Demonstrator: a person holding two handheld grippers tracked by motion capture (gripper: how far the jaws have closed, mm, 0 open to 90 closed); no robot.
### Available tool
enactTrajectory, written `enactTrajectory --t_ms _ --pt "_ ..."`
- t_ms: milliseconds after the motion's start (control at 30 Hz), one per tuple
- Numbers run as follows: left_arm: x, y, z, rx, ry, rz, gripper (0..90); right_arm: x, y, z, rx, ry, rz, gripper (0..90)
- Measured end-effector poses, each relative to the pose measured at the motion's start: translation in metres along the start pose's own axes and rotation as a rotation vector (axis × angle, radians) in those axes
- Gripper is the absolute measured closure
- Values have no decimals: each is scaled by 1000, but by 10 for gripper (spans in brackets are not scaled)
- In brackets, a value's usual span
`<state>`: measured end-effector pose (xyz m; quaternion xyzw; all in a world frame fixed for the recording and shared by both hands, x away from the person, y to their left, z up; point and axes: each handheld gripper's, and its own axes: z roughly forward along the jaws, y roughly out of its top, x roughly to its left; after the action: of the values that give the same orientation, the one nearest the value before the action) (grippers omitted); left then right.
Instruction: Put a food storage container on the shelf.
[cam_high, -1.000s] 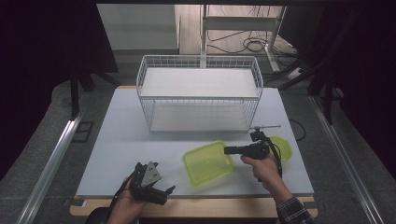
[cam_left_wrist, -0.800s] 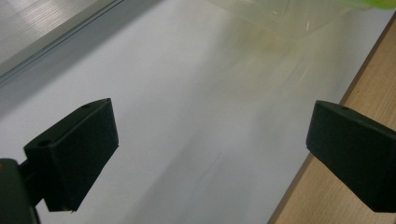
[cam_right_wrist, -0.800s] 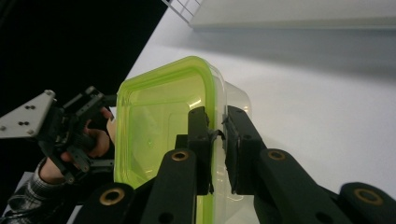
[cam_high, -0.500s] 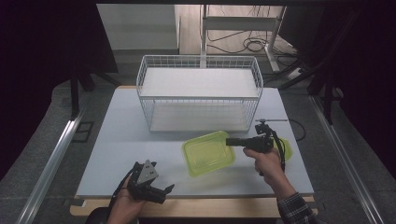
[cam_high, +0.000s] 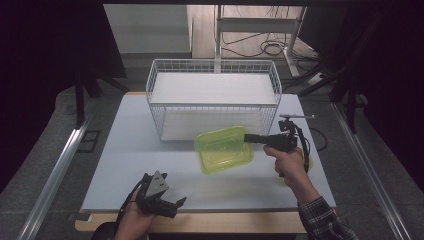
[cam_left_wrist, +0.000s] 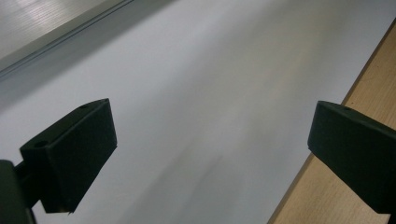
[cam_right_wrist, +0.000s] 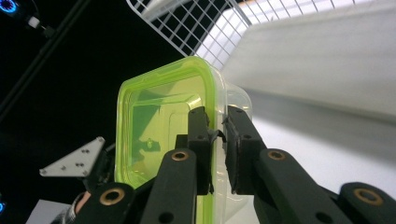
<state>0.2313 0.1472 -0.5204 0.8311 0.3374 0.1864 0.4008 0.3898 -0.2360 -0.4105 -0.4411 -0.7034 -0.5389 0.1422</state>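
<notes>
In the high view, a white wire basket (cam_high: 214, 97) was seen standing toward the far side of the pale table (cam_high: 125, 165), and everything else was placed by reference to it. A yellow-green plastic container (cam_high: 223, 148) was held just in front of the basket's near wall, toward its right end, tilted and lifted off the table. Its right edge was gripped by the right gripper (cam_high: 248, 138), which was carried in the person's right hand (cam_high: 288, 163), the hand lying in front of the basket's right corner. A plaid sleeve (cam_high: 320, 220) was visible behind that hand. Well in front of the basket's left end, at the near edge of the table, the left gripper (cam_high: 176, 205) was held low in the left hand (cam_high: 134, 215), with a grey three-cornered plate (cam_high: 157, 183) on top.

In the left gripper view, the 2 black jaws were seen spread wide apart with nothing between them. Beneath them lay the pale table surface (cam_left_wrist: 196, 93), with its wooden edge strip (cam_left_wrist: 327, 186) at the right.

In the right gripper view, the jaws of the right gripper (cam_right_wrist: 218, 140) were closed on the container's rim (cam_right_wrist: 211, 93), 1 jaw on each side of the wall. The container (cam_right_wrist: 154, 121) was seen on edge, with the basket's wire mesh (cam_right_wrist: 196, 23) just beyond it. The left gripper's grey plate (cam_right_wrist: 77, 161) was visible at the lower left.
</notes>
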Motion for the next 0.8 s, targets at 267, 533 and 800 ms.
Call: enactTrajectory --t_ms 267,533,800 --pt "0 0 0 5 -2 4 14 14 18 -8 -38 13 -18 817" --pt "1 0 0 -3 -4 -4 16 24 37 -11 -66 23 -20 817" --pt "2 -1 0 -12 -4 -10 16 33 58 -12 -105 19 -29 817"
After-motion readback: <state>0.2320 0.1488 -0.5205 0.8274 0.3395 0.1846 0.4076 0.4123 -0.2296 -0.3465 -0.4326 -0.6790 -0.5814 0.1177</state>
